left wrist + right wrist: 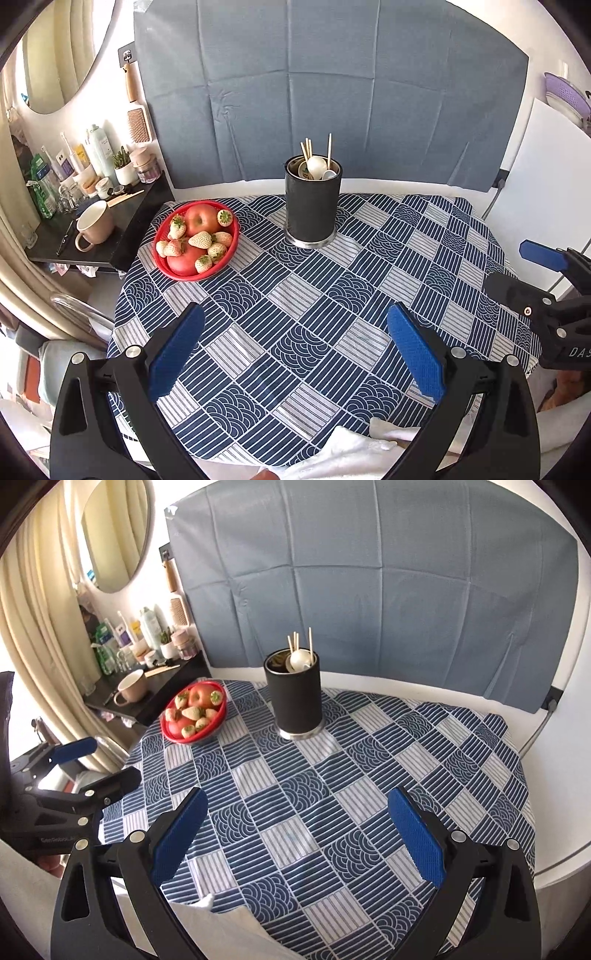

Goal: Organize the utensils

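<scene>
A black cylindrical utensil holder (312,205) stands upright at the far middle of the blue patterned tablecloth (306,314); it also shows in the right wrist view (294,696). It holds wooden chopsticks (307,148) and white spoons (317,166). My left gripper (295,325) is open and empty above the near part of the table. My right gripper (297,808) is open and empty too, also over the near part. Each gripper shows at the edge of the other's view, the right one (517,269) and the left one (99,760).
A red basket of apples and strawberries (195,239) sits left of the holder. A dark side shelf (110,229) with a pink mug (95,224) and bottles stands at the left. A white cloth (354,450) lies at the near edge. A grey-blue backdrop (332,92) hangs behind.
</scene>
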Demonstrator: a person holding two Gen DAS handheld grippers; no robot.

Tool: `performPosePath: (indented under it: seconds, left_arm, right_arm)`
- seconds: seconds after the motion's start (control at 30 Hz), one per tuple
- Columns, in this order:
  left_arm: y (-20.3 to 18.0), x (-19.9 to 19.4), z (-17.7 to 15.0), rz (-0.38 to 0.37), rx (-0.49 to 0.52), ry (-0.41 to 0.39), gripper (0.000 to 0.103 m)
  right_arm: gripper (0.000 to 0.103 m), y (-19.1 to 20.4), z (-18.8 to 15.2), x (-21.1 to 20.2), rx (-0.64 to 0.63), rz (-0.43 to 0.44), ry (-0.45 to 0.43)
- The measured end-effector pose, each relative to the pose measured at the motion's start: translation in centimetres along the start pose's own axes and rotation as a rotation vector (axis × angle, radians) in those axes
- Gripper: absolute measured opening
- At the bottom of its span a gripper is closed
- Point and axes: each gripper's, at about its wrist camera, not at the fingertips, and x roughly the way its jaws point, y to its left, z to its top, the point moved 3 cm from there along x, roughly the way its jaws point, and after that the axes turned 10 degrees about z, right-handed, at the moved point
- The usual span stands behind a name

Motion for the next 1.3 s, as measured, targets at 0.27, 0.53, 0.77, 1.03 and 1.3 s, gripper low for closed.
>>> performPosePath:
  seconds: [0.27,0.53,0.77,1.03,1.3]
  left_arm:
    - [-0.5,0.0,0.5,0.020,0.001,-0.015,0.097]
    - [-0.8,0.3,0.6,0.020,0.003,-0.007,0.097]
    - [-0.8,0.4,0.7,0.026,0.007,-0.004,0.097]
    - [-0.7,0.7,0.6,0.024,0.007,0.005,0.097]
    - [-0.7,0.8,0.5,0.035,0.004,0.011,0.097]
  right_arm:
    - [0.094,-0.6,0.2,-0.6,-0.002,-0.023,-0.025]
    - [0.094,-0.8,0.5,-0.4,-0.010,-0.020,-0.026]
    - [0.094,-0.7,0.6,-0.2,-0.010,-0.014,-0.032]
    - [0.094,-0.8,0.7,0.2,0.001,-0.004,-0.029]
    - [0.094,-0.6,0.5,0.9,-0.002,0.017,0.000]
